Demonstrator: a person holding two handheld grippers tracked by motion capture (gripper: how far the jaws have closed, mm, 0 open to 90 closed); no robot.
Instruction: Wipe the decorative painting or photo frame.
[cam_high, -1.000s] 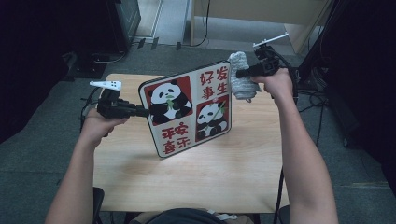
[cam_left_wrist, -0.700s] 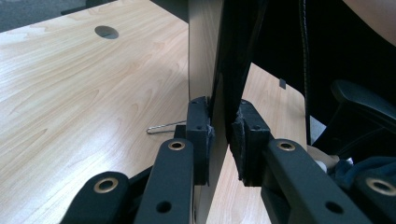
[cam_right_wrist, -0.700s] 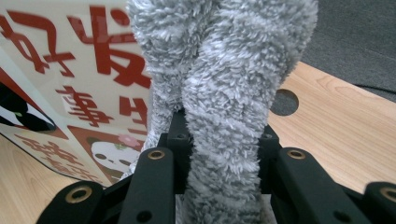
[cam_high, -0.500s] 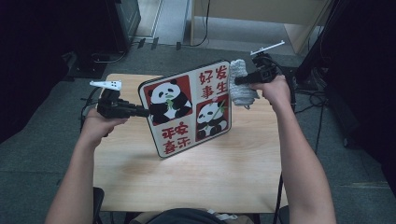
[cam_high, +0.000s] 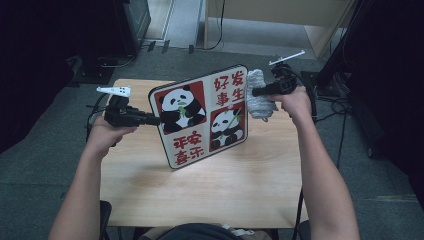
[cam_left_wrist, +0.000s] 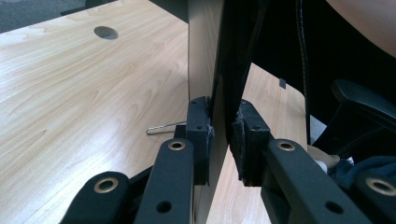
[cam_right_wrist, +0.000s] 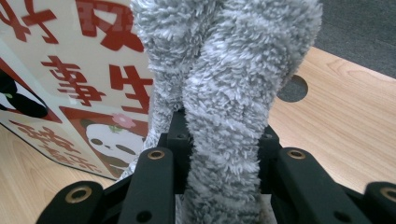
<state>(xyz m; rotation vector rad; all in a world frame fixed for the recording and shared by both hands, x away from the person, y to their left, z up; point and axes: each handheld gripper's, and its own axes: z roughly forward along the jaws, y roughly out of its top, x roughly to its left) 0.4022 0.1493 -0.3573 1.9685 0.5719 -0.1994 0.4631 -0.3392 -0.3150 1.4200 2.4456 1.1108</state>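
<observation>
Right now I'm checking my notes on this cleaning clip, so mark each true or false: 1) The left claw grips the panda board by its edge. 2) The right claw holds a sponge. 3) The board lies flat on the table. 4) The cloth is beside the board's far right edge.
1) True: the left claw clamps the panda board by its edge.
2) False: the right claw holds a fluffy grey cloth.
3) False: the board is held tilted above the table.
4) True.

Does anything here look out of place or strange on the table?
Only one small thing: a thin metal hex key lies loose on the table, behind the panda board held upright by the left claw. Nothing looks spilled or damaged.
</observation>
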